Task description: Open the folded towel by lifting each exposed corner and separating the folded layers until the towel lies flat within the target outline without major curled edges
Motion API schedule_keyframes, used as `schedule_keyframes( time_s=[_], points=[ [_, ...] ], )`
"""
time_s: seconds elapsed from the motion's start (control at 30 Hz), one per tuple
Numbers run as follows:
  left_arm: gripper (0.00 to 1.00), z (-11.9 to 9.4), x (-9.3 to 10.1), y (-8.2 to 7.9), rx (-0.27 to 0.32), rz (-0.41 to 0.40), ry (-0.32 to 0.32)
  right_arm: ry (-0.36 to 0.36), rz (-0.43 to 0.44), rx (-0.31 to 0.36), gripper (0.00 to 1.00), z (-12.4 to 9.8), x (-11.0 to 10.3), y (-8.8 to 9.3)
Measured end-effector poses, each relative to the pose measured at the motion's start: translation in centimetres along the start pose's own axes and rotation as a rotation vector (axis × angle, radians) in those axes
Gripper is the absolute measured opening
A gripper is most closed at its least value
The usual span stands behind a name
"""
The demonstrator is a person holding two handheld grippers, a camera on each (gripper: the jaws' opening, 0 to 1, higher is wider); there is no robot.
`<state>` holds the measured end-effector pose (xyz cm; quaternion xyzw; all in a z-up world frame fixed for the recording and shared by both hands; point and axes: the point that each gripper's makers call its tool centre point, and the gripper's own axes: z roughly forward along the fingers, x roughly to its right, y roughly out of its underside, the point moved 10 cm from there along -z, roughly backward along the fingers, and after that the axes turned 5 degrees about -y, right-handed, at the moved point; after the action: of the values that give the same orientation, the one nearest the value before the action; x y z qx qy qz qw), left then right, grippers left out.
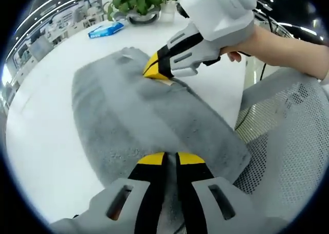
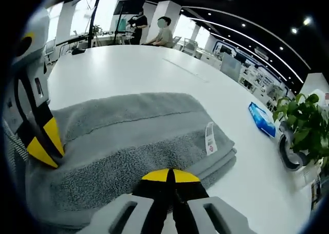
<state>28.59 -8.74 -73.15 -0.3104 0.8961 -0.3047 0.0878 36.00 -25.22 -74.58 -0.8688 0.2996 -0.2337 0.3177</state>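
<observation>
Left gripper view: grey towel (image 1: 154,126), folded in layers, lay on the white table (image 1: 41,141), no target outline discernible. The left gripper (image 1: 171,159) sat at the towel's near edge, jaws clenched, apparently pinching fabric. The right gripper (image 1: 154,72) met the towel's far edge, yellow tips together on the cloth. Right gripper view: a white label (image 2: 209,139) hung at a folded corner of the towel. Beyond the towel: a blue packet (image 1: 105,30), a potted plant (image 1: 141,0). Judgement: catch only the top layer, lift slowly, and draw the grippers apart to avoid dragging lower folds.
</observation>
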Motion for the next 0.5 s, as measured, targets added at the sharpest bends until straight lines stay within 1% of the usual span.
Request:
schedule_keyframes(
  time_s=[0.2,0.3,0.37,0.5],
  points=[
    [0.07,0.2,0.6,-0.1,0.015,-0.018,0.018,0.004,0.011,0.015,0.00,0.1,0.2,0.1],
    [0.07,0.3,0.5,0.0,0.030,-0.045,0.025,0.004,0.017,0.019,0.00,0.1,0.3,0.1],
    [0.07,0.3,0.3,0.5,0.060,-0.090,0.034,0.003,0.022,0.021,0.00,0.1,0.3,0.1],
    [0.07,0.2,0.1,1.0,0.107,-0.125,0.049,-0.004,0.065,0.029,0.00,0.1,0.4,0.1]
  ],
)
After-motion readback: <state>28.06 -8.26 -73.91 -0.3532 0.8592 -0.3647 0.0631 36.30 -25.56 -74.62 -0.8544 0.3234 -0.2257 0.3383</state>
